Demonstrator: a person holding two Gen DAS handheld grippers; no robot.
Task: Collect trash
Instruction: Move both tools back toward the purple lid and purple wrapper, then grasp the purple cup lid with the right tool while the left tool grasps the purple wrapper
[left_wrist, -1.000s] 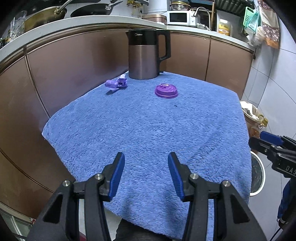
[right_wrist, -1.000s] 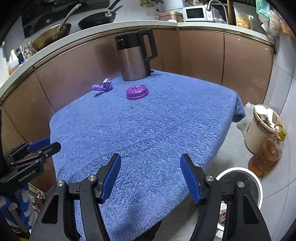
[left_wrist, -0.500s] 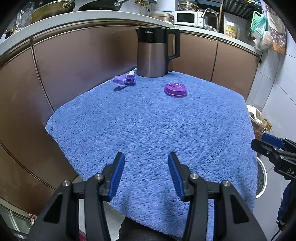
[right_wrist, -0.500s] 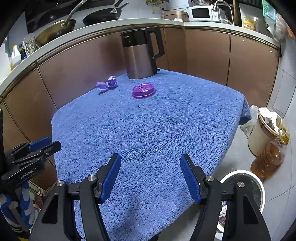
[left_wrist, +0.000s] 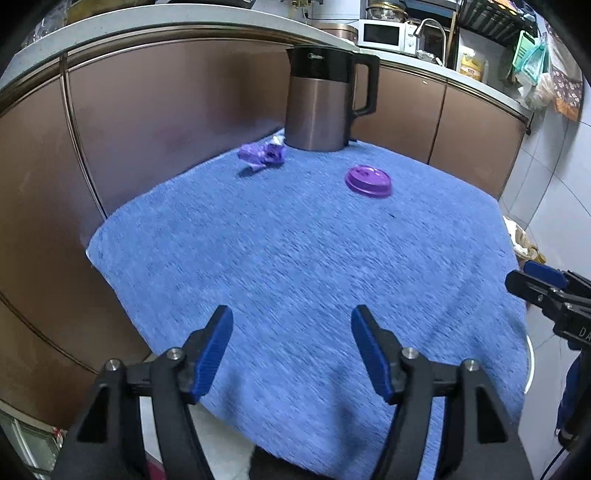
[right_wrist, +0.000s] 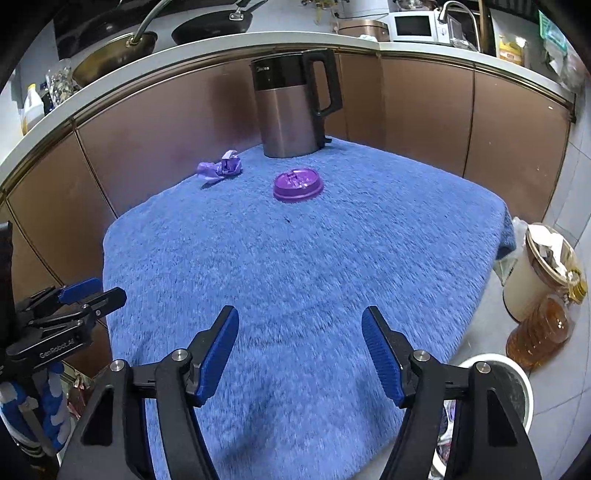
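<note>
Approach phase, nothing picked up yet. The left hand-held gripper (left_wrist: 291, 332) hangs over the near edge of the tabletop (left_wrist: 295, 258), which is covered w/ a blue fleecy towel; its jaws have just been opening and stand wide apart, nothing between them. The right hand-held gripper (right_wrist: 300, 334) sits alongside over the same near edge, jaws also just opened a bit further, likewise empty.

Trash is at the far end: a crumpled purple wrapper (left_wrist: 263, 155) just beside the base of the kettle (left_wrist: 321, 103), and a purple cup lid (right_wrist: 297, 184) lying flat a little nearer, well apart from both grippers. A white bin (right_wrist: 517, 391) shows on the floor at the tabletop's near right corner, prob. the drop point, w/ what looks like scraps already in it.

Next move, by the look of it: reach fwd across the towel, left side toward the wrapper, right toward the lid. The lid lies flat and low, so the pads would need to come down over its rim; the wrapper is soft and should pinch easily, but it's tight by the kettle.

Writing: "Midea" on the kettle's black top band; "GenRobot.AI" on the left gripper's body as seen from the right wrist view.
</note>
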